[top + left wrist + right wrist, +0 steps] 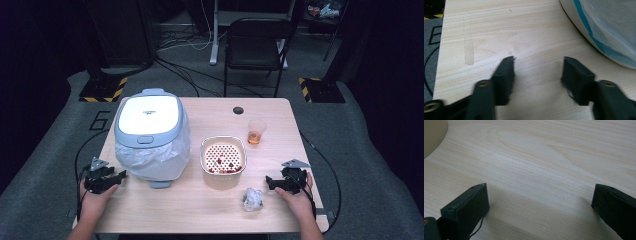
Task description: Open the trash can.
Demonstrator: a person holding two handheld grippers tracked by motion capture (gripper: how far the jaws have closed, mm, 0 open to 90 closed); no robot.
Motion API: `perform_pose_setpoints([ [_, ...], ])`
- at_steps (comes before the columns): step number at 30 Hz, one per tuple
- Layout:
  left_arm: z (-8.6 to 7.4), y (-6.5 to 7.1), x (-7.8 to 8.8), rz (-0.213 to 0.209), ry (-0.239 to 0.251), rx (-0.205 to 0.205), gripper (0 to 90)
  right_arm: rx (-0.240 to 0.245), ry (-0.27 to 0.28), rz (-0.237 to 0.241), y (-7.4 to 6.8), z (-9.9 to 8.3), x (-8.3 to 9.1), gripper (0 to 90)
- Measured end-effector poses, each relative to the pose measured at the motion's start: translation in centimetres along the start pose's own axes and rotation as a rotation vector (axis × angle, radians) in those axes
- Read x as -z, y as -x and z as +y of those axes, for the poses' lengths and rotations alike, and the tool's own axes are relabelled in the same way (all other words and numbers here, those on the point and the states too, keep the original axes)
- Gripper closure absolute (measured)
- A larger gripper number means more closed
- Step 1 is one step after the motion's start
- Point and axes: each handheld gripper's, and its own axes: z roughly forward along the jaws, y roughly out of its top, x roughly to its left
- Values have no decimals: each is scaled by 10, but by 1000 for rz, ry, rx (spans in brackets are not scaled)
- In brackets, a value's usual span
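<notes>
High view: the left gripper (121, 175) rests on the near left corner of the bench (210, 215), its jaws pointing right at the base of the white lidded bin (150, 132), which stands just beyond their tips. A clear plastic liner (167, 160) hangs out around the bin's body. The left gripper view has the two black jaws parted over bare wood, nothing between them, and the bin's curved wall with its liner (609, 27) ahead and to the right of the right-hand jaw.

The right gripper (268, 182) lies on the near right of the bench, jaws pointing left. A crumpled wad (253, 198) sits just off their tips, slightly nearer the person. Beyond the tips stands a cream strainer bowl (223, 159) with red bits in it, and farther off a plastic cup (256, 132) of amber liquid. In the right gripper view the jaws are spread wide and grasp nothing.
</notes>
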Motion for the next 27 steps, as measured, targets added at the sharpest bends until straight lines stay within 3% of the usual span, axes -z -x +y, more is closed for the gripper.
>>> perform_pose_setpoints([
  [2, 0, 1, 4, 8, 3, 1, 509, -11, 5, -6, 0, 0, 0, 18],
  [5, 3, 2, 15, -3, 30, 45, 562, -21, 13, -10, -1, 0, 1, 42],
  [6, 5, 4, 23, -10, 41, 51, 582, -18, 19, -15, 0, -1, 2, 87],
  [10, 10, 9, 32, 9, 41, 19, 626, -29, 34, -19, 0, -1, 5, 182],
  [11, 11, 10, 34, 3, 37, 28, 627, -23, 30, -17, 0, -1, 5, 203],
  [15, 15, 14, 40, -59, 20, 66, 628, -35, 29, -22, -1, -1, 8, 268],
  [20, 17, 21, 53, -107, 12, 35, 673, -26, 22, -20, -4, 0, 10, 330],
  [24, 14, 33, 62, -185, 18, 29, 740, -15, 32, -17, -8, 1, 13, 345],
  [27, 13, 42, 66, -217, 33, 16, 765, -8, 32, -6, -10, 2, 13, 344],
])
